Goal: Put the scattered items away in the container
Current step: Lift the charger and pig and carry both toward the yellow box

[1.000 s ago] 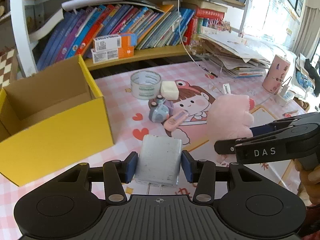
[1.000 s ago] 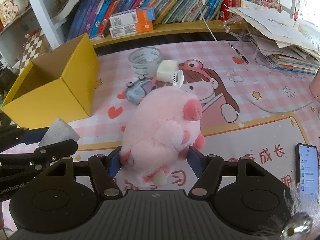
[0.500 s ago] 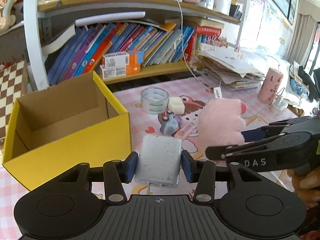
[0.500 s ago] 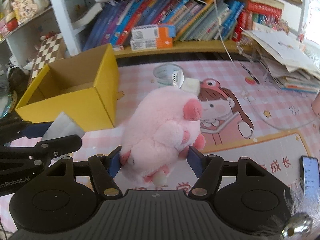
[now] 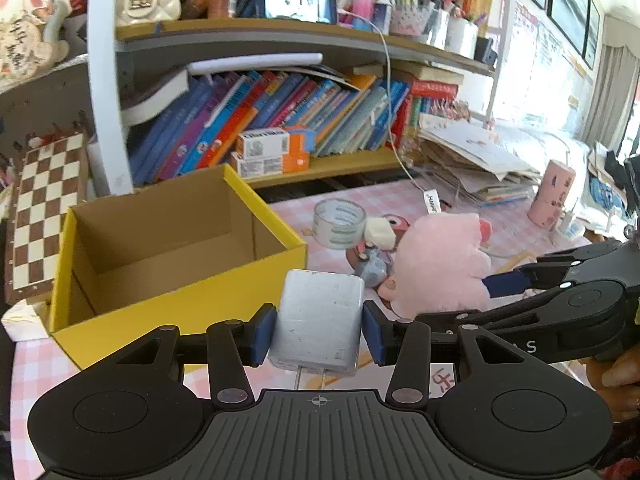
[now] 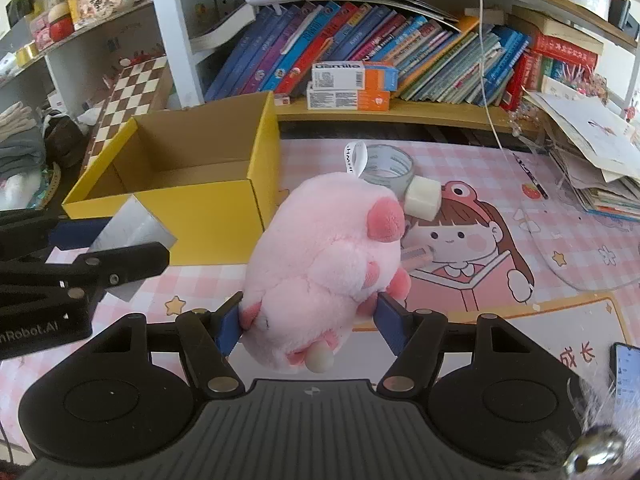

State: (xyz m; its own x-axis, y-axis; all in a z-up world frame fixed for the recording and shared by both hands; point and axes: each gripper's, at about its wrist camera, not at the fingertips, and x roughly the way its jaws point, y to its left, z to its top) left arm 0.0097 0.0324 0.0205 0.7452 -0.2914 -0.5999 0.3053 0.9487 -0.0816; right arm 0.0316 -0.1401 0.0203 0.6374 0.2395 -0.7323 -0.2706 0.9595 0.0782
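While the left gripper (image 5: 319, 332) clamps a silver charger (image 5: 318, 316) in its fingers, only the right view shows a phone (image 6: 628, 372) at four o'clock. Right gripper (image 6: 308, 322) fingers hold a pink plush (image 6: 324, 276). At ten o'clock, the yellow box (image 6: 208, 216) stands open-topped on the worktop (image 6: 480, 296).

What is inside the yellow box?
The yellow box looks empty: only bare brown cardboard walls and floor show. Its near wall hides the front part of the floor in both views, so something small lying there could not be seen.
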